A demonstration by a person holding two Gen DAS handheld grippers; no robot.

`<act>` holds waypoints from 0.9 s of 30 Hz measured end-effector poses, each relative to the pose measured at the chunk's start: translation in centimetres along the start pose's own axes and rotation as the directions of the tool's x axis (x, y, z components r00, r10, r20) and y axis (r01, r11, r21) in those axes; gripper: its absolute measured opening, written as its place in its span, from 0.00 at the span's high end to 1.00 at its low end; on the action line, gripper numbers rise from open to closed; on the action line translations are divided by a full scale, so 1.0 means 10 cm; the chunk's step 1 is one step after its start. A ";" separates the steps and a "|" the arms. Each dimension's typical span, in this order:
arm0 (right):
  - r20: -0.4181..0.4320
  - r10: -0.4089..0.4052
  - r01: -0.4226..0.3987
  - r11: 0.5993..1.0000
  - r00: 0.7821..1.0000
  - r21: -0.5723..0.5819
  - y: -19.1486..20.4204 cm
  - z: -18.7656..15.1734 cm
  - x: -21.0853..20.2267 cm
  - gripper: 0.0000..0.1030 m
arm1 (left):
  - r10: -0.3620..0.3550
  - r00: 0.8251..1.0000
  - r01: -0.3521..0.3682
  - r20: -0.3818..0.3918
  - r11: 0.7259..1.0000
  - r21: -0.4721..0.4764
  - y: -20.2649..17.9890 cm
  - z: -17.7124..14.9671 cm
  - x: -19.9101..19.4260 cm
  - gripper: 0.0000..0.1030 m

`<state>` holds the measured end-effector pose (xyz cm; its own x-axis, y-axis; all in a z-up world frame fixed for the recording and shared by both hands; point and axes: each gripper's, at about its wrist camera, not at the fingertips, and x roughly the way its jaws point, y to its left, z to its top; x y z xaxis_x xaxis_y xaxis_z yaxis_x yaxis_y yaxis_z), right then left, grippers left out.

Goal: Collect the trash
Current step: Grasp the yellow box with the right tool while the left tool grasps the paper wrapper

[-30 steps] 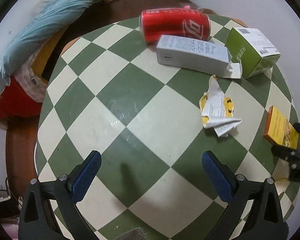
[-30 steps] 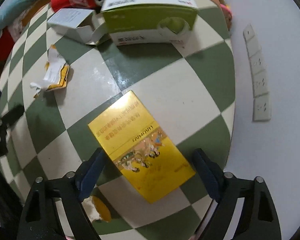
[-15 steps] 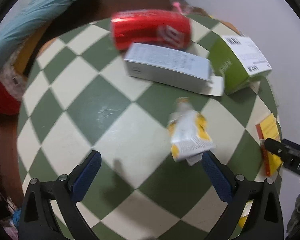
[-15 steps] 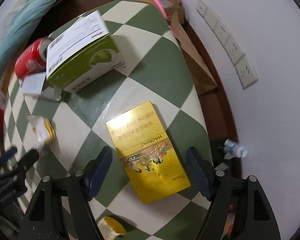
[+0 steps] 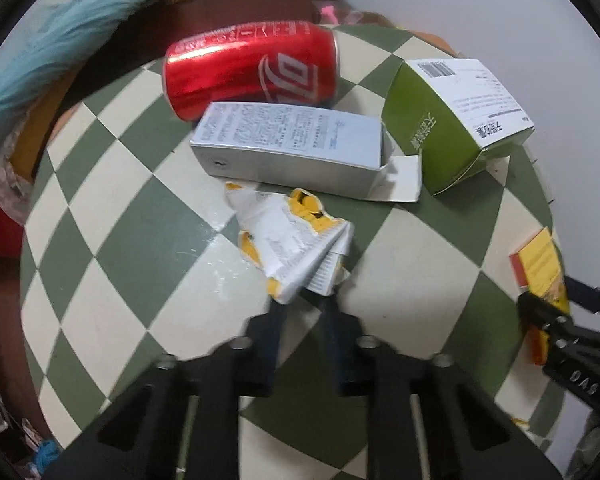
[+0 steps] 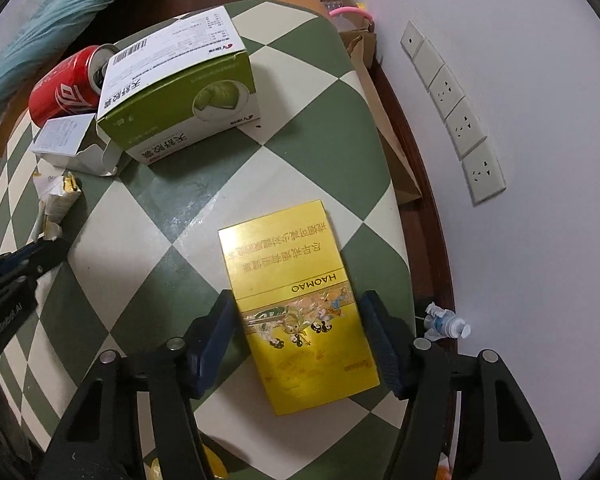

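We have the left tongs [image 5: 302, 312] drawn nearly together on the near end of the crumpled wrapper [image 5: 296, 246], which lies on the checked table [image 5: 140, 216] and fans out ahead of the tips; the blue fingers [image 5: 274, 326] sit to either side of its lower corner, though motion blur keeps us from telling how firm the pinch is. Just beyond the wrapper lies the grey box [image 5: 288, 148] with its end flap open, behind it the red can [image 5: 252, 68] on its side, and to the right the green box [image 5: 456, 120], touching the grey box's flap. Our right tongs [image 6: 298, 340] stand wide open around the near half of the yellow pack [image 6: 296, 300], which lies flat on the table with a finger on each side; the left pad [image 6: 216, 340] is close against the pack's edge, while the right pad [image 6: 380, 344] stands just clear of it, so nothing is held. From the right wrist we see the wrapper far off to the left by the left tongs' tips, the green box and can at the table's far side, and a brown paper bag [image 6: 384, 120] on the floor beside the table by the wall.
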<state>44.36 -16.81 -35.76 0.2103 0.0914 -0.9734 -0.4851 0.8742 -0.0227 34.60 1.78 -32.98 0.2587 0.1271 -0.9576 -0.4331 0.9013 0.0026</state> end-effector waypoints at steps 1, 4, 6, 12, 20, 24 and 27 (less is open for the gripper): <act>0.004 0.000 0.000 1.000 1.000 -0.002 0.01 -0.01 -0.01 0.37 | 0.001 1.000 -0.001 0.007 1.000 0.005 -0.01 -0.02 -0.01 0.94; 0.011 0.016 -0.016 1.000 1.000 0.012 -0.02 -0.04 -0.02 0.37 | 0.021 0.999 -0.022 0.039 1.000 0.021 0.02 -0.08 -0.07 0.96; 0.016 0.028 -0.028 0.999 0.999 0.022 0.01 -0.07 -0.06 0.37 | 0.024 0.998 -0.025 0.055 0.999 0.024 0.03 -0.14 -0.13 0.97; 0.039 0.060 -0.063 0.997 0.997 0.053 0.01 -0.13 -0.19 0.38 | -0.027 0.995 0.032 0.094 0.998 -0.048 0.26 -0.25 -0.45 0.97; 0.048 0.082 -0.087 0.989 0.995 0.118 -0.02 0.02 -0.16 0.38 | -0.139 0.988 0.149 0.066 0.970 -0.190 0.81 -0.12 -0.45 0.63; 0.045 0.083 -0.088 0.987 0.996 0.132 0.00 0.13 -0.14 0.38 | -0.139 0.987 0.151 0.078 0.974 -0.167 0.81 0.02 -0.41 0.08; 0.046 0.075 -0.081 0.987 0.996 0.137 0.01 0.20 -0.13 0.38 | -0.091 0.995 0.096 0.052 0.989 -0.110 0.66 0.10 -0.32 0.08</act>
<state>45.69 -15.88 -34.03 0.2120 0.1790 -0.9607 -0.3795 0.9210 0.0879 31.75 7.72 -29.59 0.3413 0.0656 -0.9377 -0.4981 0.8586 -0.1212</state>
